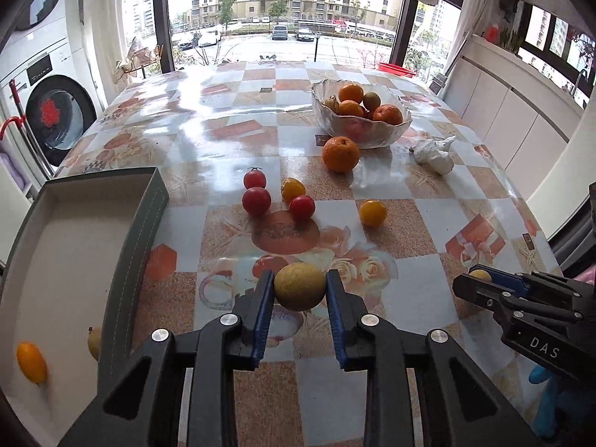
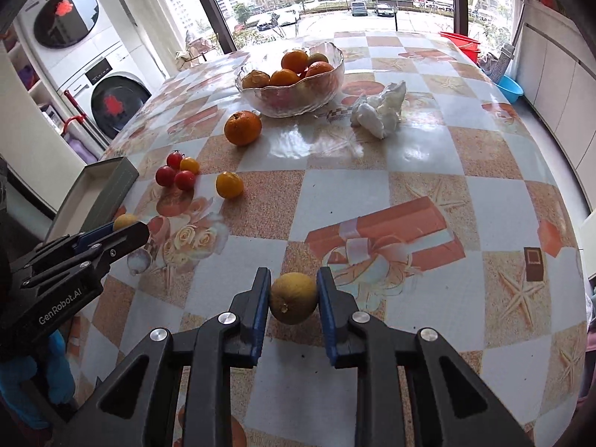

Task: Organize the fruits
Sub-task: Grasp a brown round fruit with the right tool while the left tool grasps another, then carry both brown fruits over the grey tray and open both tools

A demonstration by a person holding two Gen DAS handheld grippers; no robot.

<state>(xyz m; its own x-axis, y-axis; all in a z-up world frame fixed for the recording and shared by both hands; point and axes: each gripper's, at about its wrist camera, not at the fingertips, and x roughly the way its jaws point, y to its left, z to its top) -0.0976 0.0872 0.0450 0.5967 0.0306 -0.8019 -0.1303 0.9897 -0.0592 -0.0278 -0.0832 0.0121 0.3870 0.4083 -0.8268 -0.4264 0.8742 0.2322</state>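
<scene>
Now my left gripper (image 1: 300, 288) pinches a yellow fruit (image 1: 300, 287) between its fingers, just above the counter (image 1: 428, 231) beside the box (image 1: 123, 260). My right gripper (image 2: 293, 296) squeezes another yellow fruit (image 2: 293, 298) the same way, low over the counter.

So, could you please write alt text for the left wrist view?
The left claw grips a yellow-green fruit above a patterned table, beside an open box holding two small yellow fruits. Cherry tomatoes, an orange and a glass fruit bowl lie beyond.
</scene>
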